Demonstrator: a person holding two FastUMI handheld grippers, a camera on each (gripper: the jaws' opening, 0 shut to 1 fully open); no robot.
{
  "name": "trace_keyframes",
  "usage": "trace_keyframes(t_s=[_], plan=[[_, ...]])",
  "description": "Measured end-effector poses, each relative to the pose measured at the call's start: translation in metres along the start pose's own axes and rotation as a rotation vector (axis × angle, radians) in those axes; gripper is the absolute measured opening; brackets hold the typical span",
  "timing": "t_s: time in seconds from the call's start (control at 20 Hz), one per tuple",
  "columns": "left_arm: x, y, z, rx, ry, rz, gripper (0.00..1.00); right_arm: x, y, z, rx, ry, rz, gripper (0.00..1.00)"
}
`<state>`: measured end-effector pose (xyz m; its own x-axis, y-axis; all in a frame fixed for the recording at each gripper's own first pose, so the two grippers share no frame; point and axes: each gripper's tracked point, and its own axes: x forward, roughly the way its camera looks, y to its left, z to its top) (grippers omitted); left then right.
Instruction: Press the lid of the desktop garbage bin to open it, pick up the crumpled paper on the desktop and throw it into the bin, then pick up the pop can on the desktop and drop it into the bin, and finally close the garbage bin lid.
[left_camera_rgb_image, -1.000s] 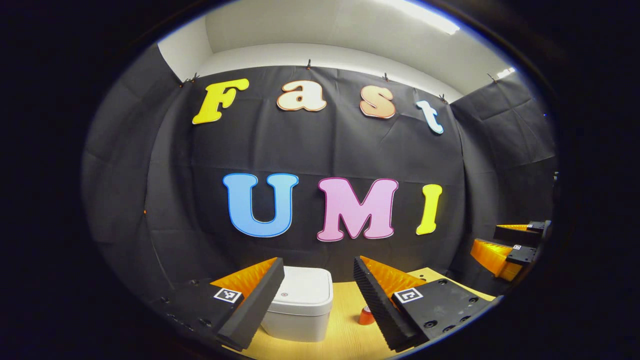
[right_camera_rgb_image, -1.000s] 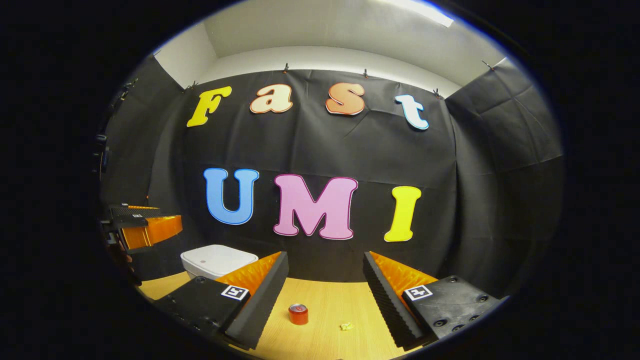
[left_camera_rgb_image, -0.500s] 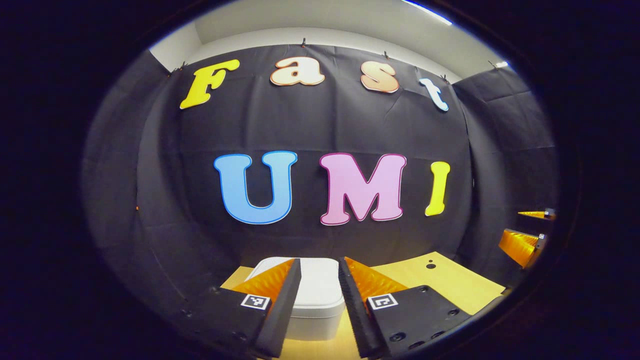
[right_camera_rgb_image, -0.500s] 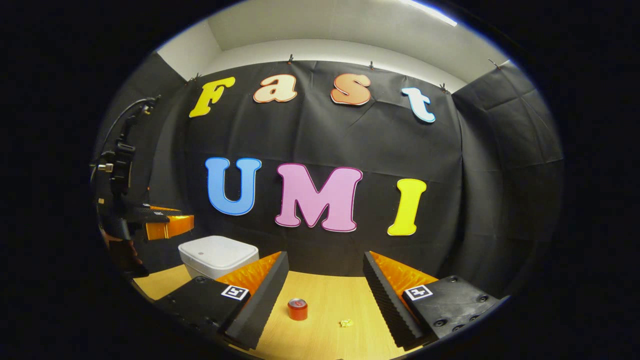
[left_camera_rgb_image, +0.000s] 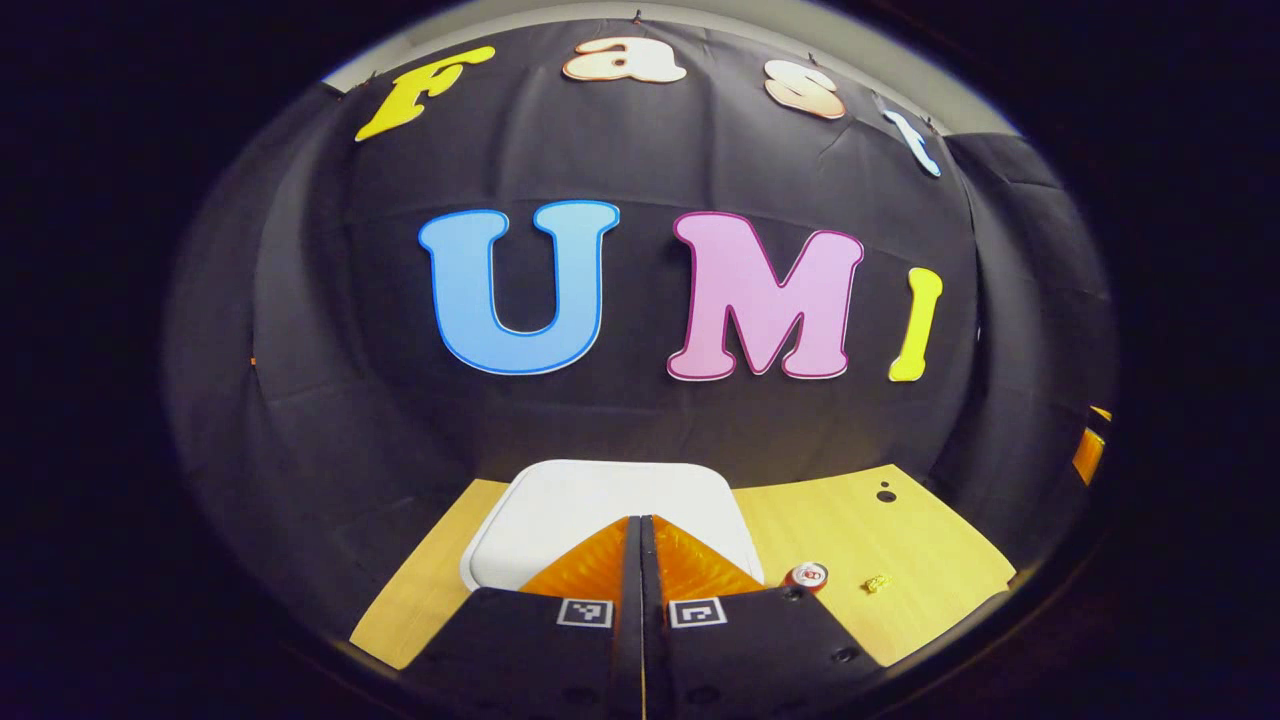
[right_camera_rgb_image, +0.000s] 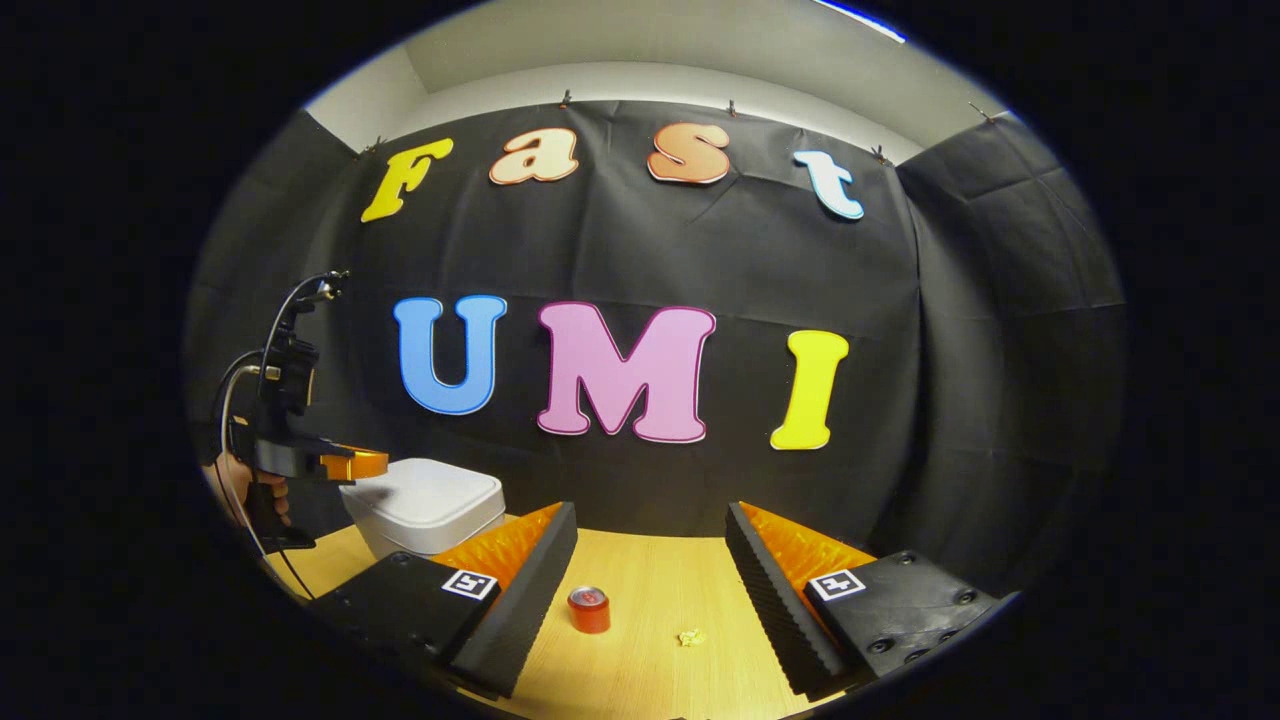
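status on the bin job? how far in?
Nothing is finished. The bin lid is closed. The left gripper, shut, is over the lid, seemingly ready to press. The right gripper is open and empty. The pop can and crumpled paper sit on the desk.

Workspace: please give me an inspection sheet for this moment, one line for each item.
Surface: wooden desktop, with a small dark hole near its far edge.
Bin: white bin at the desktop's left, lid shut.
Can: red can upright on the desktop, apart from the bin.
Paper: small crumpled paper lying to the right of the can.
Clutter: nothing seen.
Left gripper: shut on nothing, over the lid; contact cannot be told.
Right gripper: open, holding nothing, above the desktop.
Cables: a cable loops up from the left gripper; a hand holds that gripper.
Surroundings: black cloth wall, pale ceiling.
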<state>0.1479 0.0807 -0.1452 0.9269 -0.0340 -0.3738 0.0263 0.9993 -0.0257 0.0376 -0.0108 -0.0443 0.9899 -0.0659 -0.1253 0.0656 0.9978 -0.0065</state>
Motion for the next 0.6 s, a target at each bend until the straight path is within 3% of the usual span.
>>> trace_keyframes(t_s=[0.4,0.6], plan=[[0.025,0.006,-0.033,0.008,0.106,-0.013,0.06,0.008,-0.014,-0.028,0.01,0.086,-0.029,0.97],[0.028,0.004,-0.041,0.064,0.113,-0.036,0.06,0.008,-0.019,-0.034,0.013,0.095,-0.04,0.96]])
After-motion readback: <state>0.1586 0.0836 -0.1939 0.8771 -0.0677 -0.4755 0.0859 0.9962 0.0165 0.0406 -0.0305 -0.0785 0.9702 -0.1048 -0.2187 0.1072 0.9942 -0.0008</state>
